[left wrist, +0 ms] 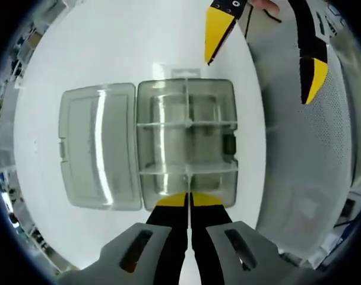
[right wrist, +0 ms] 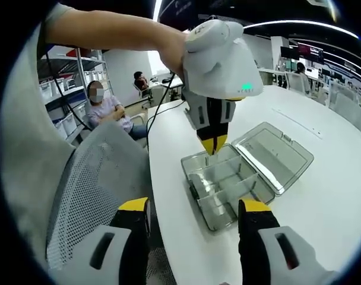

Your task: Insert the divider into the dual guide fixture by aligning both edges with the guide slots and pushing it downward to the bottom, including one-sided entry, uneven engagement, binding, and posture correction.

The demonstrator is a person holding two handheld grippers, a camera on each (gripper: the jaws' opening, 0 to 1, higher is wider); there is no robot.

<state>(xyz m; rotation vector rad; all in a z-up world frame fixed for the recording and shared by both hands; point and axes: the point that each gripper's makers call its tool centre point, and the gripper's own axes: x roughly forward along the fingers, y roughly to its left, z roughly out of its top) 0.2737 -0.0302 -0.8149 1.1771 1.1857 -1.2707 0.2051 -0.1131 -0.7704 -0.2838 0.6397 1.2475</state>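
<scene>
A clear plastic box (left wrist: 225, 98) lies on the white table (left wrist: 109, 47), its lid (left wrist: 100, 145) folded open to the left in the left gripper view. Two cross walls split its tray into compartments. My left gripper (left wrist: 188, 200) hangs over the near rim, shut on a thin clear divider (left wrist: 187, 178) seen edge-on and pointing down into the tray. In the right gripper view the left gripper (right wrist: 213, 147) stands upright over the box (right wrist: 225, 219), held by a hand. My right gripper (right wrist: 194, 209) is open and holds nothing, off the table's edge, also seen as the right gripper (left wrist: 266, 56).
A grey mesh chair (right wrist: 91, 178) stands against the table's curved edge, beside the right gripper; it also shows as the chair (left wrist: 305, 148). The box's open lid (right wrist: 275, 154) lies flat on the table. A seated person (right wrist: 103, 107) and shelves are far behind.
</scene>
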